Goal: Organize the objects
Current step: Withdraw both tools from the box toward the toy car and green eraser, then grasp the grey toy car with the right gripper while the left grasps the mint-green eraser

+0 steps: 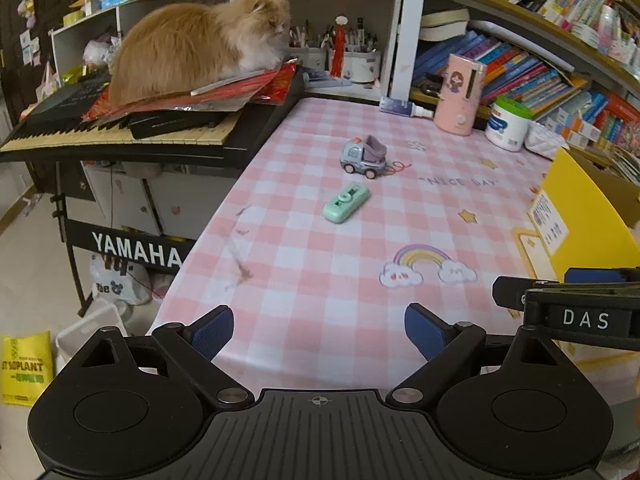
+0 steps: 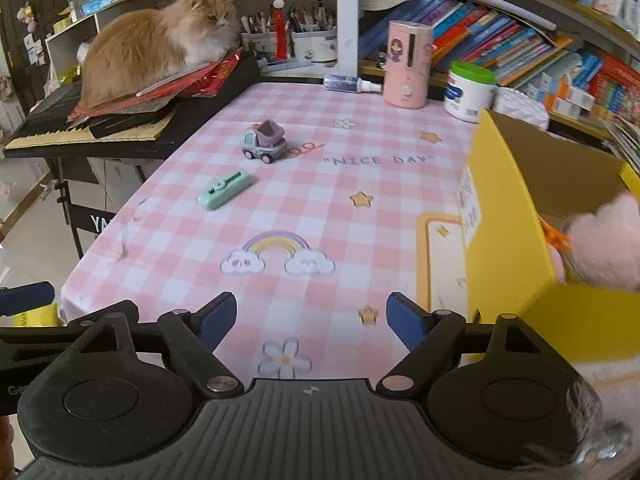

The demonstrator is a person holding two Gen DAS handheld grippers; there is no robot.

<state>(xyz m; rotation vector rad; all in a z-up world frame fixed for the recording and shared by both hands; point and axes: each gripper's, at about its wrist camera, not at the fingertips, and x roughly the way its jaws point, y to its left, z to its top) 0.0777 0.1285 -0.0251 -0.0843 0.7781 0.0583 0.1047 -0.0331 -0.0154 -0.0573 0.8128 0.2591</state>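
Note:
A grey and purple toy truck [image 1: 364,157] [image 2: 265,142] stands on the pink checked tablecloth [image 1: 320,264] [image 2: 360,208]. A mint green flat case [image 1: 346,203] [image 2: 225,189] lies just in front of it. A yellow cardboard box [image 1: 580,216] [image 2: 520,216] stands open at the right, with a pink plush toy [image 2: 604,244] inside. My left gripper [image 1: 319,330] is open and empty over the near table edge. My right gripper [image 2: 311,318] is open and empty, beside the box's left wall.
An orange cat [image 1: 196,44] [image 2: 160,44] sits on red folders on a Yamaha keyboard [image 1: 120,136] at the left. A pink humidifier [image 1: 460,94] [image 2: 406,64], a white tub [image 1: 508,122] [image 2: 468,90], a spray bottle [image 2: 352,83] and bookshelves line the back.

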